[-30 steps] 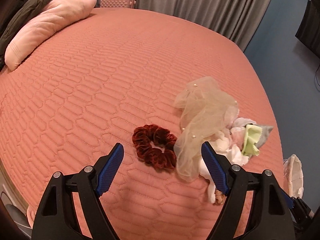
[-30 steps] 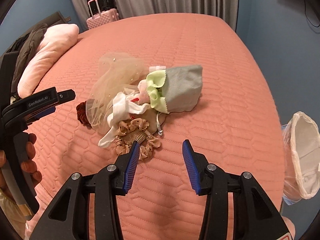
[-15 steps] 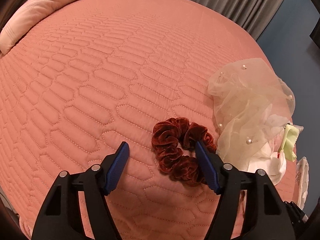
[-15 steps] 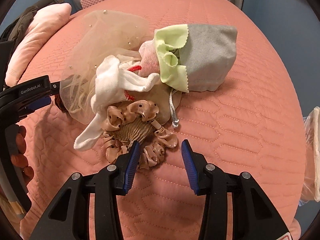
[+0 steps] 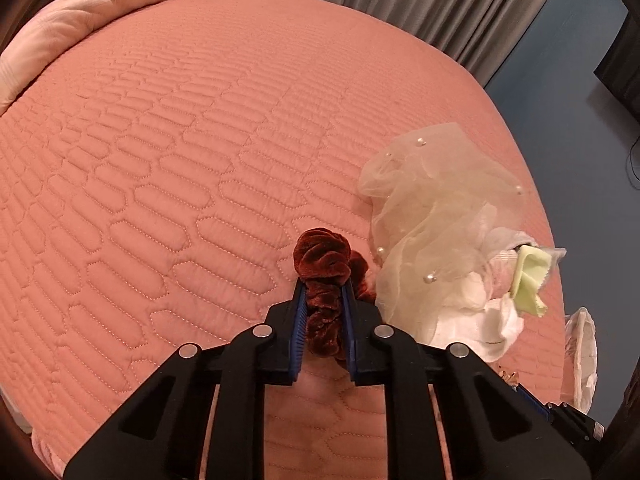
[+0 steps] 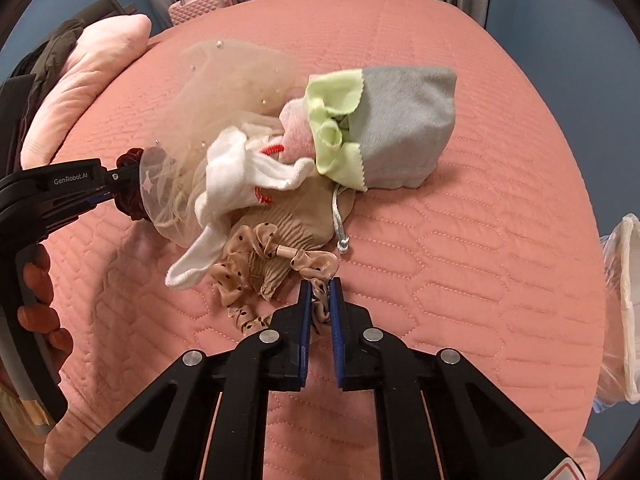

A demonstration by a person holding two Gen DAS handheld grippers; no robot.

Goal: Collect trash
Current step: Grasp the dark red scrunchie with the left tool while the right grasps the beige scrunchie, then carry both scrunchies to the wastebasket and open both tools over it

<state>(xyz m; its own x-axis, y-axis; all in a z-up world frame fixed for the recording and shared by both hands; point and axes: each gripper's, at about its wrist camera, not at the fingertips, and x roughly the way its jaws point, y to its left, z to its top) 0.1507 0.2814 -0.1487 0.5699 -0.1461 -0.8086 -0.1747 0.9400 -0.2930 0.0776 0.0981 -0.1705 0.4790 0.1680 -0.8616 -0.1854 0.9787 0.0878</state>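
A pile of small cloth things lies on the salmon quilted bed [image 5: 168,168]. My left gripper [image 5: 323,286] has its jaws closing, and the blue pads press on a dark red velvet scrunchie [image 5: 322,258]. From the right wrist view that left gripper [image 6: 120,188] shows at the left with the red scrunchie [image 6: 134,200] at its tip. My right gripper [image 6: 320,286] has its jaws closing too, pinching the beige dotted scrunchie [image 6: 256,264] by one end. Beside these lie a sheer pearl-dotted veil [image 5: 432,216], a white sock [image 6: 240,184] and a grey-and-green cloth [image 6: 396,120].
A pink pillow [image 6: 92,92] and a dark jacket [image 6: 52,52] lie at the head of the bed. A pink suitcase [image 6: 200,0] stands by grey curtains. A white bag in clear plastic [image 6: 624,304] hangs off the bed's right side. A hand [image 6: 36,292] holds the left gripper's handle.
Both grippers dropped toward the pile and their jaws came together: the left onto the red scrunchie, the right onto the beige dotted scrunchie.
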